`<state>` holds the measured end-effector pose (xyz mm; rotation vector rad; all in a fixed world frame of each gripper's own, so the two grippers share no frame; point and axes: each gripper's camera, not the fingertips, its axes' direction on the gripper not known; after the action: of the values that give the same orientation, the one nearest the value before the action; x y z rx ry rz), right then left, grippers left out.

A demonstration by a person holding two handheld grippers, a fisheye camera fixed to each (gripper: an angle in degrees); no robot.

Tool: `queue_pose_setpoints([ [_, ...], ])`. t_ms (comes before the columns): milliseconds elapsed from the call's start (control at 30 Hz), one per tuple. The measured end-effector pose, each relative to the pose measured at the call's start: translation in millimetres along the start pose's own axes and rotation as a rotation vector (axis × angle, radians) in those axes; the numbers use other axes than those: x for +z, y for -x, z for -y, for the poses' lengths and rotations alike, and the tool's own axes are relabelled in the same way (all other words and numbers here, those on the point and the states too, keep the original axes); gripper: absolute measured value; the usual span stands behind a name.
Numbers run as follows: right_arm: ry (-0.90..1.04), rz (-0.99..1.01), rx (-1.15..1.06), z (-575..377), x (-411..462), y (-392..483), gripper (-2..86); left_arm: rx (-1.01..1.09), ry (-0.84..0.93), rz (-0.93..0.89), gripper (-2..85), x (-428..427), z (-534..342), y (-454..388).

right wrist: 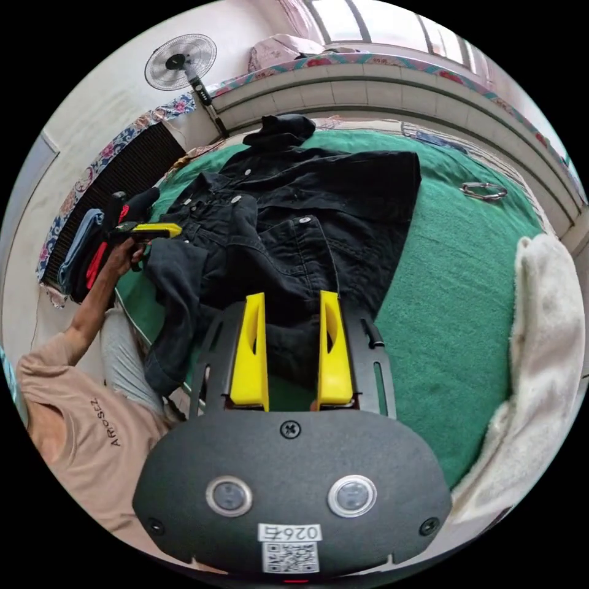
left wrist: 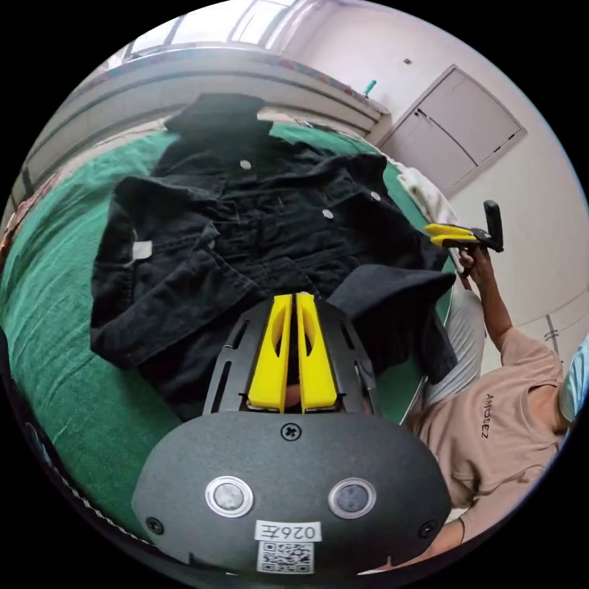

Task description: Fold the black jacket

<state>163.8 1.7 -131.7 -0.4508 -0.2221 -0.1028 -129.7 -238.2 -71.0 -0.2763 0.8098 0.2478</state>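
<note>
The black jacket [left wrist: 245, 233] [right wrist: 307, 202] lies front up on a green bed cover [left wrist: 55, 307] [right wrist: 454, 294], with its hood at the far end. My left gripper [left wrist: 293, 299] [right wrist: 178, 230] has its yellow jaws pressed together at the near edge of a sleeve [left wrist: 392, 294] [right wrist: 175, 276]. That sleeve stands lifted and hangs over the bed's edge. My right gripper [right wrist: 291, 297] [left wrist: 429, 232] hovers open above the jacket's hem, with a wide gap and nothing between its jaws.
A person in a beige shirt [left wrist: 491, 423] [right wrist: 73, 417] stands at the bed's edge. A white blanket [right wrist: 546, 343] lies along one side of the bed, near a metal ring [right wrist: 485, 191]. A fan [right wrist: 181, 61], a pile of clothes [right wrist: 92, 245] and a door [left wrist: 466, 129] stand around.
</note>
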Motion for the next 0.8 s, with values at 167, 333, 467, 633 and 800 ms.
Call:
queue_pose_setpoints([
  [167, 0.196, -0.079, -0.06, 17, 13, 19, -0.5, -0.169, -0.15, -0.236, -0.7, -18, -32, 33],
  [333, -0.064, 0.173, -0.064, -51, -46, 96, 5.1, -0.219, -0.52, 0.031, 0.1, -88, -64, 32],
  [467, 0.091, 0.307, -0.128, -75, 10, 175, 10.8, -0.252, -0.52, 0.268, 11.9, -98, -72, 21],
  [633, 0.21, -0.052, -0.383, -65, 13, 244, 0.2, -0.261, -0.244, 0.154, 8.8, -75, -64, 44],
  [800, 0.284, -0.847, -0.459, -86, -3, 228, 1.0, -0.309, -0.366, 0.142, 10.5, -100, -79, 60],
])
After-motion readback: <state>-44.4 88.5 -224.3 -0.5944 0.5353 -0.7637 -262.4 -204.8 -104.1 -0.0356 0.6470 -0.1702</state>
